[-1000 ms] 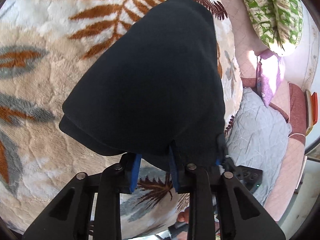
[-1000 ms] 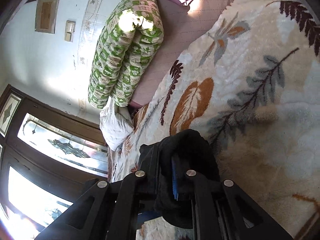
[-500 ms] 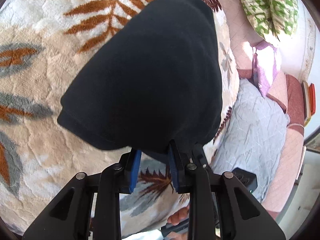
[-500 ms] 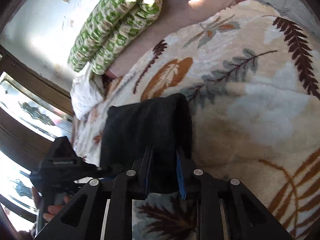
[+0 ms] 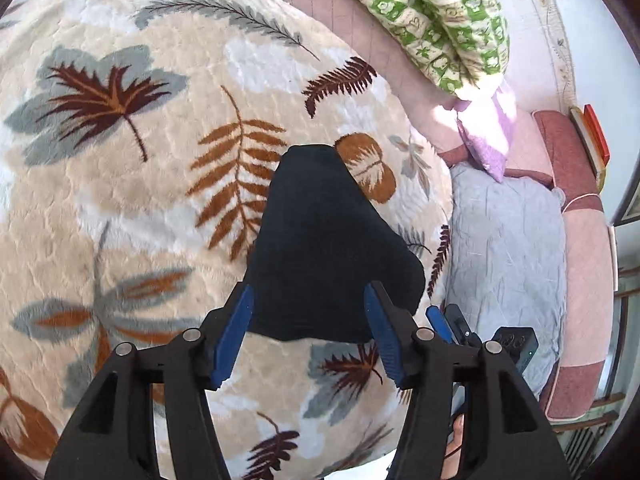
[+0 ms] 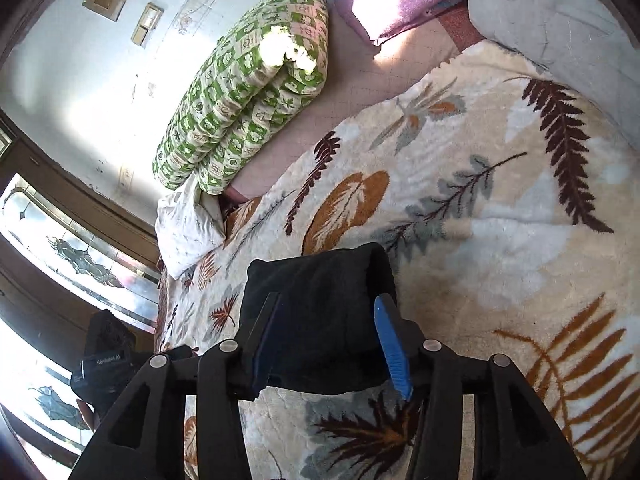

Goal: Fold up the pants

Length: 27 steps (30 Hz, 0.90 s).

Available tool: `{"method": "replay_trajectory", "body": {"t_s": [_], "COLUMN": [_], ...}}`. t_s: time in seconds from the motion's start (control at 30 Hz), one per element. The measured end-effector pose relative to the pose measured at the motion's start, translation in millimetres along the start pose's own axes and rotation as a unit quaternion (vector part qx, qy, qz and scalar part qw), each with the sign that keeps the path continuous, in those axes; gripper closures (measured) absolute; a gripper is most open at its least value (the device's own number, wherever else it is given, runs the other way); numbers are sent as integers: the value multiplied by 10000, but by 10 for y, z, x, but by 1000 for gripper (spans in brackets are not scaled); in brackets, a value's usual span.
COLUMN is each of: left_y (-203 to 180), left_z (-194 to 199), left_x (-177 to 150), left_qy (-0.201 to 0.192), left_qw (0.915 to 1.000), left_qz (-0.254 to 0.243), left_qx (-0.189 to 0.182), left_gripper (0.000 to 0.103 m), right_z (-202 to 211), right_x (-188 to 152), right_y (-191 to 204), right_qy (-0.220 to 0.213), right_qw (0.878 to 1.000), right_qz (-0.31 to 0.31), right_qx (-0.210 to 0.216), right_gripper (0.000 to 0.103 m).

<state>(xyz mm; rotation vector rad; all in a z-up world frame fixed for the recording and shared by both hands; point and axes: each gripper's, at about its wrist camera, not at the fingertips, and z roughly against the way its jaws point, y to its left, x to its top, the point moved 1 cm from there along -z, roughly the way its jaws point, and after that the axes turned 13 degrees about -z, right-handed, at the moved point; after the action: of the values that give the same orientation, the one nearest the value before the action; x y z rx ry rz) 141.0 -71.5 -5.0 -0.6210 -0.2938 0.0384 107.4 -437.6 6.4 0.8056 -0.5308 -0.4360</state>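
- Left tool (image 5: 306,326) spread wide, blue pads either side of the near edge of the pants (image 5: 320,248), gripping nothing; right tool (image 6: 334,340) likewise spread, pads flanking the same dark bundle without pinching it.
- Pants lying as a compact black folded stack on the leaf-patterned blanket (image 5: 120,208), near the blanket's side that meets the grey quilt (image 5: 508,240).
- Judged step: fold set down and let go, so close to the end of the task; possibly one last tidy or a final check remaining.
- Next move calls for backing both tools straight off without snagging the top layer, or else pressing lightly to flatten the stack if the edges spring up.
- Long axis of the bundle running away from the left tool toward the pink mattress (image 5: 360,12) and the green patterned bedding roll (image 5: 432,16); far end narrower and rounded, near end broader.
- Which end holds the waistband: cannot tell, cloth too dark and featureless.
- Farther out, purple pillow (image 5: 488,128) beside the grey quilt, well apart from the pants.
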Motion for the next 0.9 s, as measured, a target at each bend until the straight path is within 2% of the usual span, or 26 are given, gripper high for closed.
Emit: {"method": "replay_trajectory", "body": {"t_s": [0.07,0.23,0.47,0.6,0.7,0.83,0.9], "left_y": [2,49,-44,-41,-4,63,60], "left_z": [-99,-328,-529,-656,-740,-838,-844], "left_x": [80,109,157,173,177,179,166], "left_qy": [67,218,242,347,407,466,387], "left_qw": [9997,9988,9912,9898,9901,9943,9948], "left_qz": [-48,-229,-1018,-1180,-1181,-946,-939], "left_qx": [212,364,812,718,640,169,87], "left_gripper": [46,46,46,46,43,42,46], "right_z": [-100,-276,-565,-733,-869,-901,-951], "right_x": [5,20,65,66,31,9,-14], "right_y": [-26,-121,-179,-254,-330,-287,-235], "right_qy": [96,261,502,647,898,927,1013], "right_qw": [9999,9994,9982,9974,9958,9956,9943], "right_qz": [-96,-178,30,16,-99,95,313], "right_qx": [-32,-109,-337,-324,-116,50,-100], "right_gripper": [51,49,45,44,37,33,33]}}
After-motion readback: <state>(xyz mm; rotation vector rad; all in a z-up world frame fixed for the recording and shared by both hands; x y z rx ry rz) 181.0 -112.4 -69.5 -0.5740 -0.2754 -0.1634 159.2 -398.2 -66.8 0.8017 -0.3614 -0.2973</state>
